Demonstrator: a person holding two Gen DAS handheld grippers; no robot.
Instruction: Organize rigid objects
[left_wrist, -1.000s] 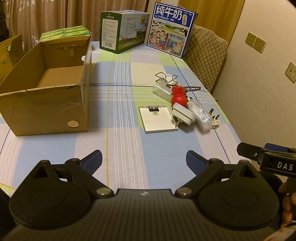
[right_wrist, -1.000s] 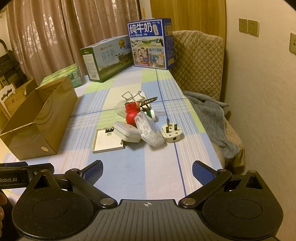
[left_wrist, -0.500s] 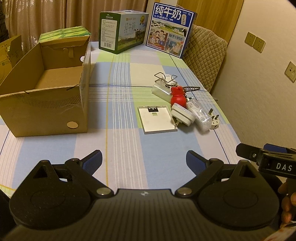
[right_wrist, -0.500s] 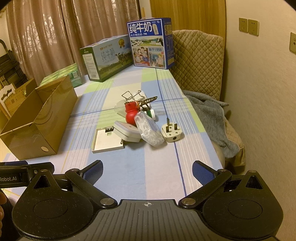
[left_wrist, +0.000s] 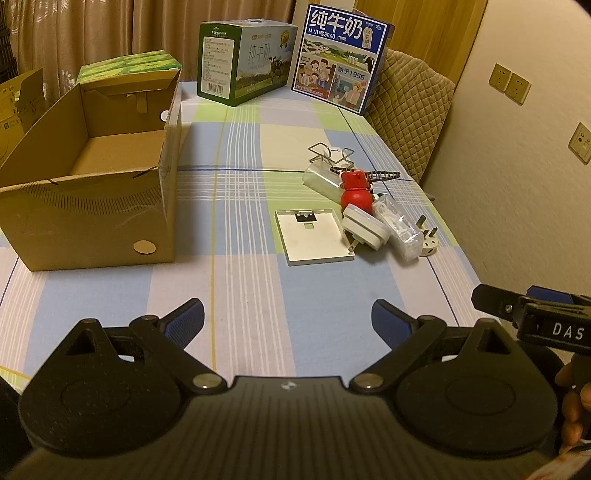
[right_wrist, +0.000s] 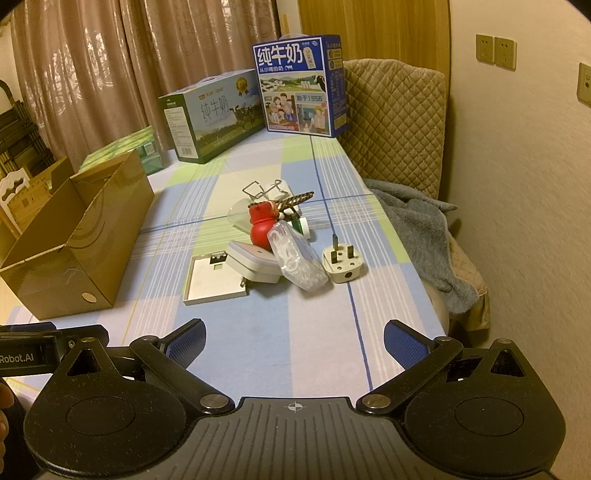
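A pile of small rigid objects lies on the checked tablecloth: a flat white panel (left_wrist: 314, 236) (right_wrist: 214, 278), a white adapter (left_wrist: 365, 232) (right_wrist: 255, 264), a red bear-shaped bottle (left_wrist: 355, 190) (right_wrist: 263, 225), a clear plastic case (left_wrist: 399, 230) (right_wrist: 297, 260), a white three-pin plug (left_wrist: 428, 245) (right_wrist: 342, 264) and a wire clip (left_wrist: 330, 151) (right_wrist: 264, 190). An open empty cardboard box (left_wrist: 88, 173) (right_wrist: 74, 236) stands to the left. My left gripper (left_wrist: 288, 325) and right gripper (right_wrist: 294, 341) are both open and empty, held above the table's near edge, short of the pile.
A green milk carton (left_wrist: 243, 61) (right_wrist: 214, 114) and a blue milk carton (left_wrist: 340, 59) (right_wrist: 299, 86) stand at the far end. A quilted chair (right_wrist: 395, 125) with a grey blanket (right_wrist: 428, 240) is at the right, by the wall. A green pack (left_wrist: 129, 68) sits behind the box.
The left wrist view has shifted slightly; the scene sits a little lower and left. Nothing on the table has moved and both grippers stay open.
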